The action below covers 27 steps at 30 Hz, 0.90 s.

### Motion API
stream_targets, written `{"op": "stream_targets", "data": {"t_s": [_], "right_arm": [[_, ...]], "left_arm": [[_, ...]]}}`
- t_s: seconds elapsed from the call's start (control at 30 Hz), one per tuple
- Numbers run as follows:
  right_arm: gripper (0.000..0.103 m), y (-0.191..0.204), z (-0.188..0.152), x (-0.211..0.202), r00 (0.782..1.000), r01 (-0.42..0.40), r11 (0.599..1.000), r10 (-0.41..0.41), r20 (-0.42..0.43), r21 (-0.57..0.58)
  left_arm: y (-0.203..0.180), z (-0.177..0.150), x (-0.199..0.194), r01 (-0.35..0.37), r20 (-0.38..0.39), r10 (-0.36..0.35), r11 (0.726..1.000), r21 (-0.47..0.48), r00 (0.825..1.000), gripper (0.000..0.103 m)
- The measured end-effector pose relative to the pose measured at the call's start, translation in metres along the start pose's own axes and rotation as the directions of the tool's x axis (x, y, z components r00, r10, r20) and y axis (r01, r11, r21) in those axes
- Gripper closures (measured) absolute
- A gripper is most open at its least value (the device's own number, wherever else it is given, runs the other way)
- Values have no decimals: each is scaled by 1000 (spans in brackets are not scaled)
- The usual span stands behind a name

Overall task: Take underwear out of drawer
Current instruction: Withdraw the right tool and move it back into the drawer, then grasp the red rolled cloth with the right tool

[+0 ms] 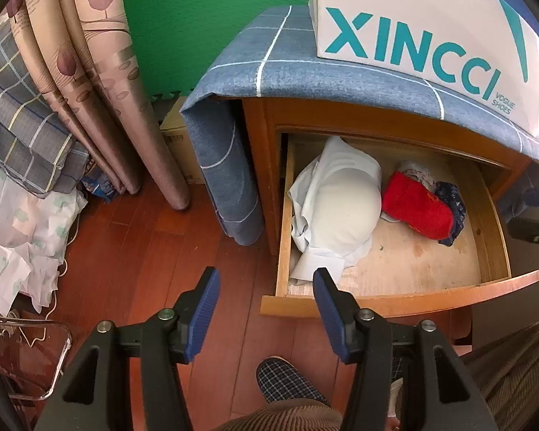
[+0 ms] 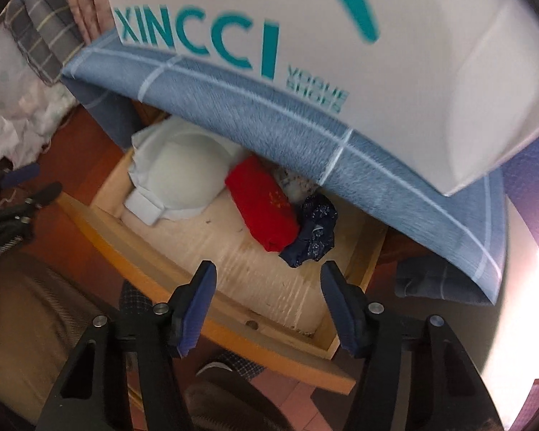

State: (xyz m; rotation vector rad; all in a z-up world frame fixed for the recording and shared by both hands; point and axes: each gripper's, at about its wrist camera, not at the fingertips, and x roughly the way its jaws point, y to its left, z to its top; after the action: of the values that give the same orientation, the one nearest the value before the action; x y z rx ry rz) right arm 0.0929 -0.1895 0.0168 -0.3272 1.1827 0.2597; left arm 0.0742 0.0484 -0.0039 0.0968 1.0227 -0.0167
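Where blue cloth drapes, box [image 1: 431, 36] reads XINCCI — VOGUE SHOES.

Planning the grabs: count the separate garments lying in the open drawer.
4. A pale blue bra at the left, a red folded piece in the middle, a navy patterned piece against its right side, and a pale printed piece behind them. More may be hidden underneath.
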Motion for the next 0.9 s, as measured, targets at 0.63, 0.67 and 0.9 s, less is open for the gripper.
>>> {"op": "stream_targets", "data": {"t_s": [0.63, 0.67, 0.9], "right_arm": [[46, 45, 19, 116, 990, 42, 932, -87, -110, -360], [46, 47, 20, 119, 990, 50, 927, -96, -107, -372], [45, 60, 23, 145, 982, 109, 868, -170, -82, -485]], "left_arm": [[16, 0, 2, -9, -14, 8, 995, -96, 1000, 48], [18, 0, 2, -8, -15, 7, 994, -105, 1000, 48], [22, 0, 6, 8, -34, -12, 991, -132, 999, 48]]}}
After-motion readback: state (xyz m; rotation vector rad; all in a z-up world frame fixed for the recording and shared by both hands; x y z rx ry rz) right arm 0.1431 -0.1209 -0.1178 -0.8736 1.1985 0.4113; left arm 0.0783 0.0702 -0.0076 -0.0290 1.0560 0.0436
